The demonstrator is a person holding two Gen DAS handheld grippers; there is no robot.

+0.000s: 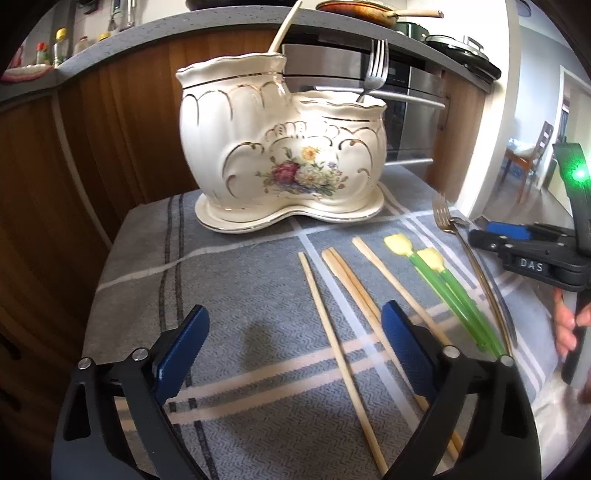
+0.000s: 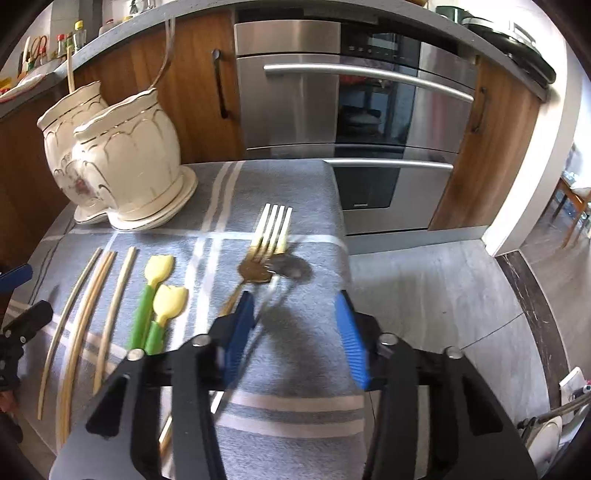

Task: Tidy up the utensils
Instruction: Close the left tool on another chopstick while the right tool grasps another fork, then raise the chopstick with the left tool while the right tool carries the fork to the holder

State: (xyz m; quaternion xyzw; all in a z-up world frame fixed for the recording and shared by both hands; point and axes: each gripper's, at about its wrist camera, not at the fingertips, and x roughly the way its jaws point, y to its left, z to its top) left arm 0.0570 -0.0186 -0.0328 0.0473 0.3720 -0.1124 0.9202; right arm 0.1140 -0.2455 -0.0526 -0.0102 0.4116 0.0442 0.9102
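A cream floral ceramic holder point(image 1: 284, 147) with two pots stands on the grey checked cloth point(image 1: 229, 280); a silver fork point(image 1: 375, 70) sits in its lower pot and a pale wooden stick point(image 1: 284, 27) in the taller one. Several wooden chopsticks point(image 1: 332, 314) and two yellow tulip-topped green picks point(image 1: 436, 273) lie in front. My left gripper point(image 1: 295, 314) hangs open above the chopsticks, nothing between its pads. A gold fork point(image 2: 271, 229) and a blurred silver spoon point(image 2: 288, 269) lie at the cloth's right. My right gripper point(image 2: 294, 301) is open around the spoon's handle, which lies by the left pad point(image 2: 240, 332).
The cloth's right edge point(image 2: 340, 229) drops to a grey tiled floor. Behind stand wooden cabinets point(image 2: 192, 85) and a steel oven point(image 2: 332, 110) with bar handles. Pans and bottles sit on the counter above. A person's hand point(image 1: 569, 325) holds the right gripper.
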